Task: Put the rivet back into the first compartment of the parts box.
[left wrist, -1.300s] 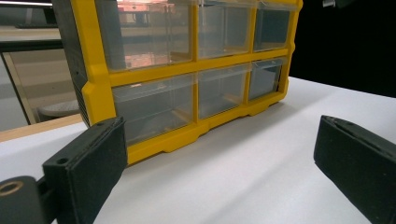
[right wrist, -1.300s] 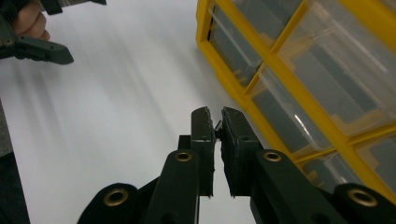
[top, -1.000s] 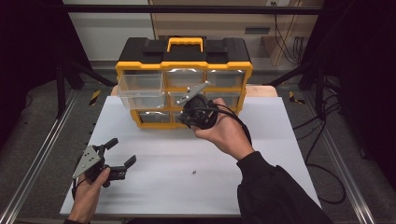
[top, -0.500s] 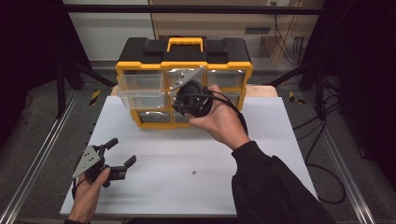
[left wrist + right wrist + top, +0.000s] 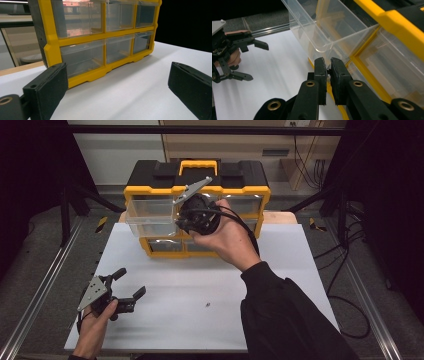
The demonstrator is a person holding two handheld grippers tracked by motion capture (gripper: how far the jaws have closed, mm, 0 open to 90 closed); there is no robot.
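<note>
At the left, the left gripper is held low over the white tabletop, its jaws spread wide with nothing between them. Further right, the top-left clear drawer of the yellow-and-black parts organizer is pulled out. The right gripper is held just beside its front corner, jaws almost closed on what appears to be a small dark part. If the part is meant for this drawer, the tips should be carried over the rim and well inside before the grip is eased. The drawer's front wall stands in the way. A small dark speck lies loose on the tabletop, and cables trail on the floor at the right.
</note>
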